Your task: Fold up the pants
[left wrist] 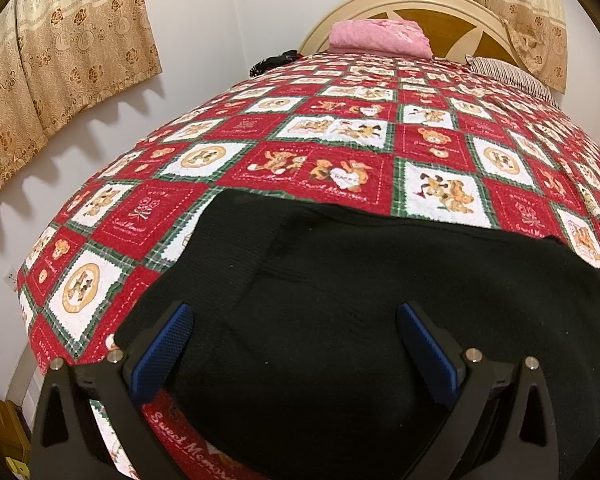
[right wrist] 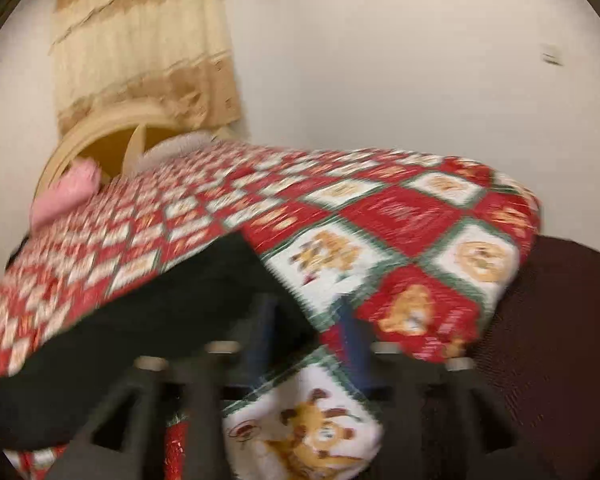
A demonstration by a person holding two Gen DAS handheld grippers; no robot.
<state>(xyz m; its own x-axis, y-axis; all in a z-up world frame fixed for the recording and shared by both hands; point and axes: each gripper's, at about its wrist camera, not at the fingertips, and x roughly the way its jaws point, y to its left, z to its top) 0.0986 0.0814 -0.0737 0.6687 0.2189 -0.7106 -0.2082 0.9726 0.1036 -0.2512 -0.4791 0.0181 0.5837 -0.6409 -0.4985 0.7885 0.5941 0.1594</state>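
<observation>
The black pants point(left wrist: 380, 300) are seen lying on the red patchwork quilt point(left wrist: 340, 132), at the near end of it, well away from the wooden headboard point(left wrist: 440, 16); in the left wrist view the dark cloth is spread broadly, with one edge running across the quilt and a soft ridge near the middle, so a first fold may already have been laid, though this cannot be settled from the cloth alone. The left gripper point(left wrist: 296, 344) is held low over the pants with its blue pads point(left wrist: 160, 352) set wide apart; nothing is pinched between them, and the cloth is seen only beneath and beyond them. The right gripper point(right wrist: 312, 332) is shown in a heavily blurred view near the quilt's near corner, just beside the pants' edge point(right wrist: 180, 292); its fingers appear somewhat apart, but whether anything is gripped cannot be told through the smear. A pink folded cloth point(left wrist: 376, 36) is seen resting against the headboard, and a striped pillow point(left wrist: 508, 76) lies near it; curtains point(left wrist: 60, 60) hang beyond the quilt's far side. The step in hand is judged to be the approach to a grasp before a fold; the next move would call for the left pads to be lowered onto an edge of the pants and closed on the pants alone, the quilt beneath being left out of the pinch; a matching hold by the right gripper would be needed so that the cloth is lifted evenly.
</observation>
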